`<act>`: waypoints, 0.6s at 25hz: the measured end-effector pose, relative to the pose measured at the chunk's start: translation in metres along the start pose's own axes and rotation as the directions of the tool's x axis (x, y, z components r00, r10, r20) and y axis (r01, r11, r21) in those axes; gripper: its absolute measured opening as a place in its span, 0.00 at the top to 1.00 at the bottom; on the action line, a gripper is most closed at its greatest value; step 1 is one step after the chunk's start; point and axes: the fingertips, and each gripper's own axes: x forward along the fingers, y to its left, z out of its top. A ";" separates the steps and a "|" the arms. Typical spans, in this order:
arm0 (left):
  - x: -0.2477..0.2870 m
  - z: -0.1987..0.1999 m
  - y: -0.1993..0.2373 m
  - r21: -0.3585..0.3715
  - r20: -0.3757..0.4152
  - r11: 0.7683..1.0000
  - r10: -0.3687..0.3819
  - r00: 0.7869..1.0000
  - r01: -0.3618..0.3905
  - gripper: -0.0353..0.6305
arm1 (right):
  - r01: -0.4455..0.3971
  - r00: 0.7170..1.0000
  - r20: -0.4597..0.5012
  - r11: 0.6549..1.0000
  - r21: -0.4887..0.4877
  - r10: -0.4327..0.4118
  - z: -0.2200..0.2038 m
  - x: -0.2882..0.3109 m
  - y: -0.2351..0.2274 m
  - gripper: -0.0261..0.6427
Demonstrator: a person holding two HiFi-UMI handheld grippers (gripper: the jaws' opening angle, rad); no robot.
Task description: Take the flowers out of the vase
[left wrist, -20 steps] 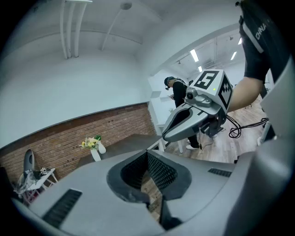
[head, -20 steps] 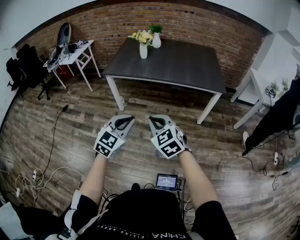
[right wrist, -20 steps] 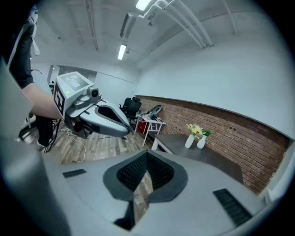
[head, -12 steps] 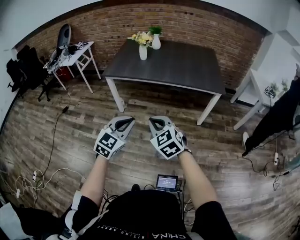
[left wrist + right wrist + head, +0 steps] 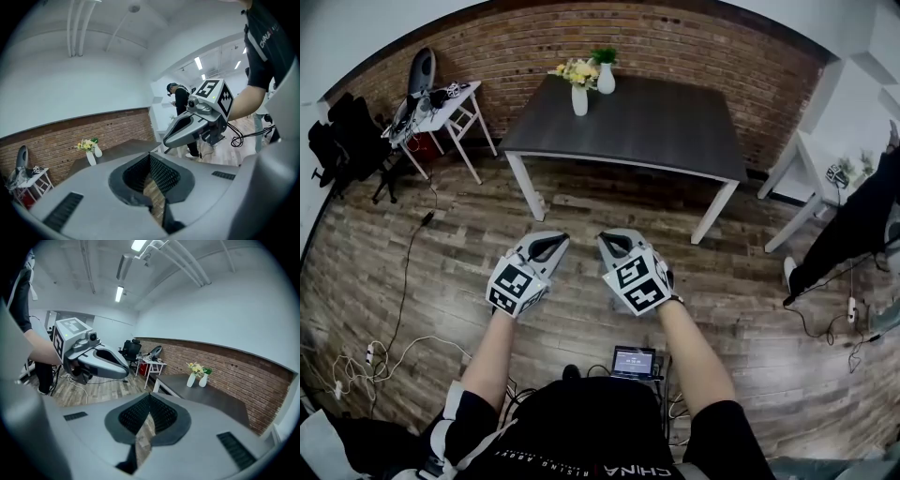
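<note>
At the far end of the room, on the dark counter [image 5: 675, 122], stands the white vase [image 5: 579, 99] with its yellow and cream flowers [image 5: 575, 70]. Just beside it is a second white vase [image 5: 606, 80] holding a green sprig.

Little has changed over the last moment. In the head view the counter and both vases now sit slightly higher and further left than they did. The left gripper [image 5: 551, 240] and right gripper [image 5: 611, 240] keep the same spot in front of the person, side by side over the wooden floor [image 5: 581, 211]. That looks like a small shift of the head or body, not a reach.

Both pairs of fingers are closed with nothing between them. Each gripper view shows the ribbed pads meeting at the tip, with only floor visible beyond. The vase [image 5: 90, 158] shows small and distant in the left gripper view. The flowers [image 5: 194, 367] look just as distant in the right gripper view.

For the task, this suggests the approach has hardly begun (if at all). The flowers are untouched, upright in the vase and well apart from both grippers. The person will probably have to walk up to the counter and open one pair of fingers before taking the stems. The other gripper may need to steady the vase, since a light vase could tip as the stems are pulled out.
</note>
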 end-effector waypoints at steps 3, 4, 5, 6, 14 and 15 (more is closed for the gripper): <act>0.004 -0.001 -0.003 0.000 -0.008 1.000 -0.006 1.000 0.006 0.94 | 0.002 1.000 -0.017 1.000 -0.001 -0.002 -0.006 -0.001 -0.002 0.95; 0.005 -0.002 -0.005 -0.002 -0.012 1.000 -0.007 1.000 0.007 0.94 | -0.001 1.000 -0.020 1.000 0.004 0.001 -0.008 -0.002 -0.003 0.95; 0.007 -0.003 -0.006 -0.003 -0.016 1.000 -0.007 1.000 0.007 0.94 | -0.006 1.000 -0.021 1.000 0.010 0.006 -0.010 -0.003 -0.004 0.95; 0.009 -0.004 -0.008 -0.003 -0.019 1.000 -0.008 1.000 0.008 0.94 | -0.011 1.000 -0.020 1.000 0.016 0.011 -0.012 -0.003 -0.005 0.95; 0.035 0.000 -0.024 -0.007 -0.031 1.000 -0.012 0.999 0.012 0.94 | -0.028 1.000 0.007 0.999 0.041 0.028 -0.024 -0.013 -0.025 0.95; 0.039 0.001 -0.026 -0.008 -0.032 1.000 -0.010 0.999 0.010 0.94 | -0.030 0.999 0.015 0.999 0.039 0.029 -0.025 -0.015 -0.029 0.95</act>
